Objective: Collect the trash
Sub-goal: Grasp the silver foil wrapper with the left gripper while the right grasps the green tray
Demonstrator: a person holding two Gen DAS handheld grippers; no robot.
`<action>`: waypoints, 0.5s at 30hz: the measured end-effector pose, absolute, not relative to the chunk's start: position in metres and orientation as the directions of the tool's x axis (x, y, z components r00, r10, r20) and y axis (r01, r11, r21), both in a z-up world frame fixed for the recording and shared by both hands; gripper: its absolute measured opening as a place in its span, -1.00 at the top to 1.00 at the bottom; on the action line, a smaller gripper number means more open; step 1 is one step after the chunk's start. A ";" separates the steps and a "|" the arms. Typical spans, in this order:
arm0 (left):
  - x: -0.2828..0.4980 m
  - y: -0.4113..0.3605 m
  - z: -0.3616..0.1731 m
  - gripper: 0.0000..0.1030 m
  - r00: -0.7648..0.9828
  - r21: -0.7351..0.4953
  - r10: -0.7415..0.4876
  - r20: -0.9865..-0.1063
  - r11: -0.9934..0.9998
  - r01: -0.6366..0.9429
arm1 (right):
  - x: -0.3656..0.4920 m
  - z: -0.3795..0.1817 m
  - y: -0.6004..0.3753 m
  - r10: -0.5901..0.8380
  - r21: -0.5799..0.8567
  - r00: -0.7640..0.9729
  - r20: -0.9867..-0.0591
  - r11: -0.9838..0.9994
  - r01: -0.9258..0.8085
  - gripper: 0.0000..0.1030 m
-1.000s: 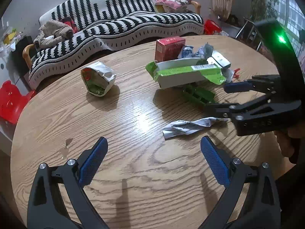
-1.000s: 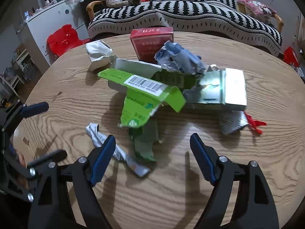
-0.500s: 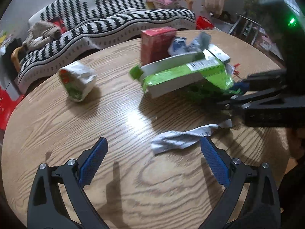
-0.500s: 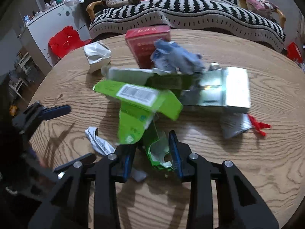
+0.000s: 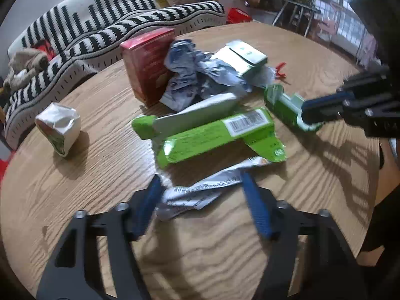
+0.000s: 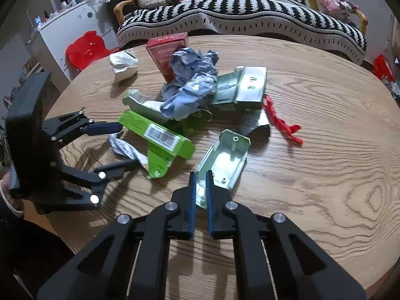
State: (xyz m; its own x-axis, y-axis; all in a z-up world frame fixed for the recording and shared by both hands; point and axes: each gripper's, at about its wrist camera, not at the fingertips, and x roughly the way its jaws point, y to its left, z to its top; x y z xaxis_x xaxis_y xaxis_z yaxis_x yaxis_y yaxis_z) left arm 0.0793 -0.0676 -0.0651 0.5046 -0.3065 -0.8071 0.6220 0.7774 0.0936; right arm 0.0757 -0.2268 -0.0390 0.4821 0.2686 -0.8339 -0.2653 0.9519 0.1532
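A crumpled silver wrapper (image 5: 197,195) lies on the round wooden table (image 5: 100,175), between the blue fingers of my left gripper (image 5: 200,178). Its jaws are closing around the wrapper and still stand apart. In the right wrist view the same wrapper (image 6: 125,147) shows between the left gripper (image 6: 127,145) fingers. My right gripper (image 6: 200,187) is shut on the end of a torn green carton piece (image 6: 222,160) with a silver inside. It holds the piece just right of the pile. The left wrist view shows that piece (image 5: 282,105) in the right gripper (image 5: 312,110).
The trash pile holds a flattened green carton (image 5: 215,132), a crumpled blue wrapper (image 5: 197,75), a red box (image 5: 147,67), a silver-green carton (image 5: 245,57) and a red scrap (image 6: 280,122). A crumpled paper cup (image 5: 60,127) sits apart at the left. A striped sofa (image 6: 250,12) stands behind.
My right gripper closed on the green carton piece and drew it out of the pile to the right. My left gripper moved forward over the silver wrapper and its jaws narrowed.
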 end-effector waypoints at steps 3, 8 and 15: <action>0.067 -0.074 -0.062 0.47 0.505 0.133 -0.268 -0.820 0.770 0.624 | 0.073 -0.037 -0.235 0.275 0.167 0.486 -0.830 0.953 -0.254 0.89; 0.053 -0.068 -0.051 0.63 0.479 0.077 -0.284 -0.831 0.794 0.603 | 0.074 -0.042 -0.248 0.249 0.178 0.483 -0.840 0.966 -0.188 0.84; 0.041 -0.060 -0.035 0.66 0.507 0.051 -0.288 -0.812 0.831 0.554 | 0.075 -0.032 -0.241 0.238 0.158 0.534 -0.811 0.969 -0.191 -0.51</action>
